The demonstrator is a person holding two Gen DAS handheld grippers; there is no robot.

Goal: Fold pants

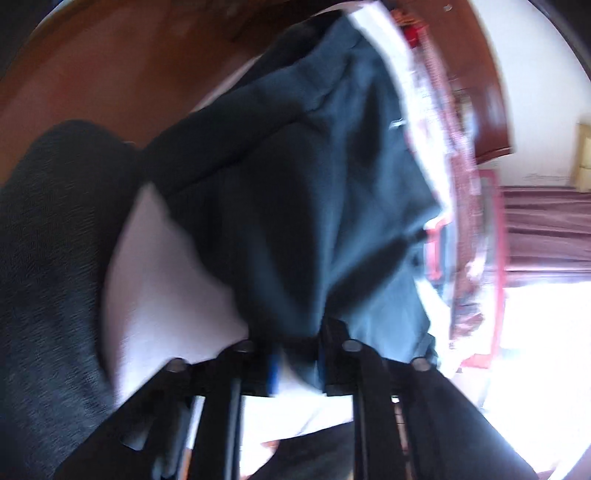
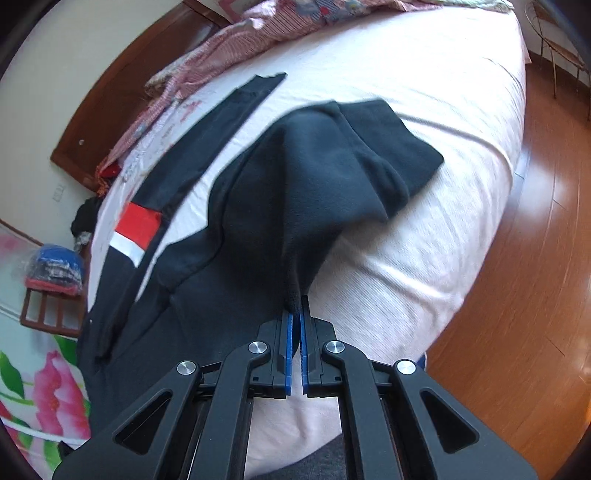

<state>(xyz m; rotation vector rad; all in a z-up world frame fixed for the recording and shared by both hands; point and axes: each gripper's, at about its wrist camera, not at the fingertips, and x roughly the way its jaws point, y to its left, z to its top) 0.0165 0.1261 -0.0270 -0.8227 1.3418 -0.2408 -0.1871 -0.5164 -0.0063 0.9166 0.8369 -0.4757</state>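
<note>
- Dark navy fleece pants (image 2: 295, 177) lie on the bed (image 2: 424, 229), which is covered in a pale pink sheet; one leg runs straight toward the headboard (image 2: 110, 96), the other is lifted and doubled over so its cuff end drapes back onto the sheet.
- Red and white blocks (image 2: 135, 232) show on dark cloth lying just beside the straight leg; whether that cloth is part of the pants I cannot tell.
- Right gripper (image 2: 296, 306): its blue-padded fingers (image 2: 289, 350) are pressed nearly together, pinching a raised peak of the pants' fabric at their tips.
- Left gripper (image 1: 297, 354): the view is blurred; its fingers (image 1: 272, 369) stand a little apart with a bunch of the pants (image 1: 314, 184) gathered at their tips, and I cannot tell for sure whether they clamp it.
- In the left wrist view the pants hang up off the white-looking sheet, filling the middle of the frame.
- A striped pink quilt (image 2: 258, 33) is heaped at the head of the bed, a floral cloth (image 2: 40, 387) lies at the lower left, and wooden floor (image 2: 535, 258) runs along the right side.
</note>
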